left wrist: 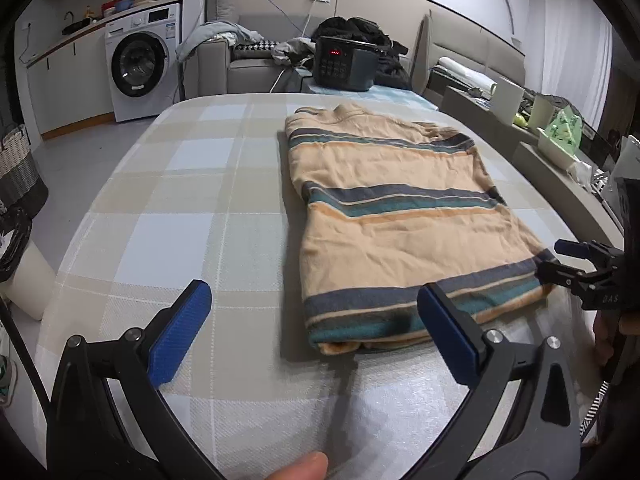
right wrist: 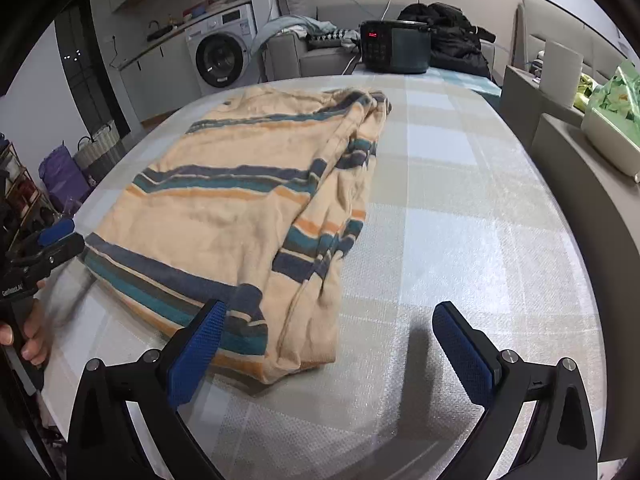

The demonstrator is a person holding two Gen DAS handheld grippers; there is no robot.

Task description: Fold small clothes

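Striped shirt (left wrist: 384, 216) is laid half-folded on the surface (left wrist: 180, 208), both hand-held grippers (left wrist: 316, 332) (right wrist: 328, 352) spread wide and empty; regrasping is needed next.

- The right tongs (right wrist: 326, 354) fill the bottom of the frame, blue pads spread wide with nothing between them — only checked cloth shows in the gap.
- A peach striped shirt (right wrist: 224, 216) lies folded on the checked desk (right wrist: 460, 208), left of centre; its near corner sits just beside the left pad.
- At the left edge, the left tongs (right wrist: 56, 236), held by a hand (right wrist: 34, 336), are near the shirt's hem.
- A dark cooker (right wrist: 396, 51) stands at the desk's far end, top centre.
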